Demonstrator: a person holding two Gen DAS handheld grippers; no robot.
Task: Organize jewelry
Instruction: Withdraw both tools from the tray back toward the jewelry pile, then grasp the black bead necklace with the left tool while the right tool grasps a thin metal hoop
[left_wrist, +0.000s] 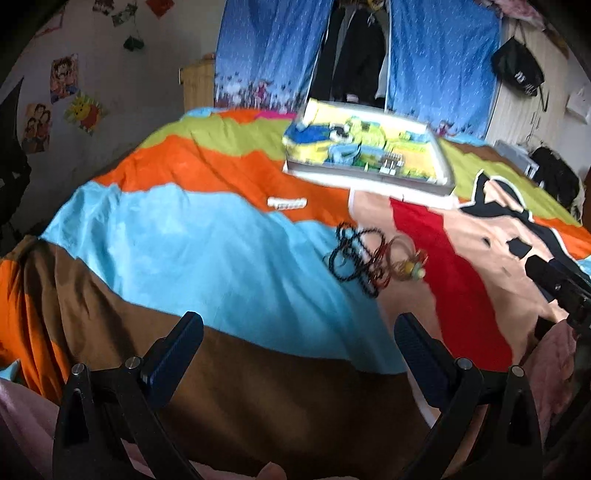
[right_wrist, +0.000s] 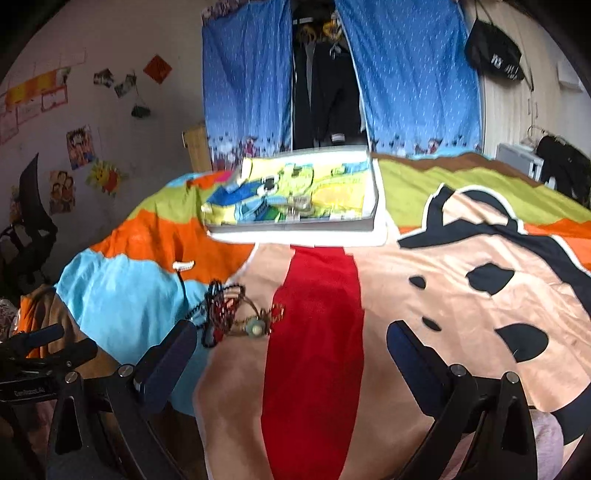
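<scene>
**Jewelry still heaped on the bed, both grippers empty**

A tangled heap of dark beaded strands, red beads and a thin bangle with a pale round charm (left_wrist: 373, 260) (right_wrist: 236, 314) lies on the bed's colourful patchwork cartoon blanket (left_wrist: 207, 236) (right_wrist: 461, 266), where the light blue patch meets the peach and red ones. Beyond it, well apart, sits a flat rectangular box with a bright yellow-green cartoon picture on it (left_wrist: 369, 147) (right_wrist: 299, 195), probably where the pieces belong; blur hides whether it is open. A small white ridged clip-like object (left_wrist: 287, 202) (right_wrist: 183, 264) lies alone on the orange stripe, between heap and box.

The task looks to be at its start: nothing is lifted and the strands are unsorted. The next move likely calls for closing in on the heap and pinching one strand free of the tangle, which may drag its neighbours along.

The left hand-held gripper (left_wrist: 299, 338) hangs above the blanket's brown and blue patches, jaws spread wide, gripping nothing, the heap ahead and to its right. The right hand-held gripper (right_wrist: 291, 345) is equally wide apart and empty, over the red stripe, its left finger (right_wrist: 170, 363) near the heap; contact cannot be judged.
</scene>
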